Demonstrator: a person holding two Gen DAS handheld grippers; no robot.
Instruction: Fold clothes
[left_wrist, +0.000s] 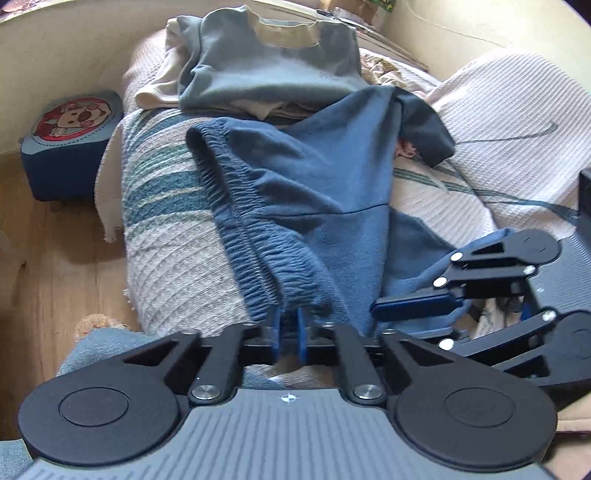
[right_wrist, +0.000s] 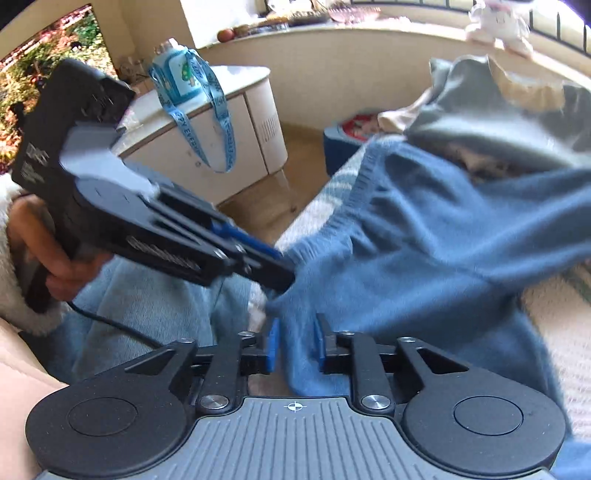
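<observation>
Left tongs (left_wrist: 289, 325) clenched on the elastic waistband of the blue fleece trousers (left_wrist: 314, 192); right tongs (right_wrist: 295, 345) grip their edge at our 3 o'clock. Trousers lie on the striped knit blanket (left_wrist: 166, 221), folded grey-blue top (left_wrist: 266, 70) at 12. We judge the right hold thin; fleece may slip mid-fold.

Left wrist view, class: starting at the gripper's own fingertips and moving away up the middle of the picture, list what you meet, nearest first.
left gripper → elastic waistband of the blue trousers → grey-blue sweatshirt lying on a pile of clothes at the far end.
</observation>
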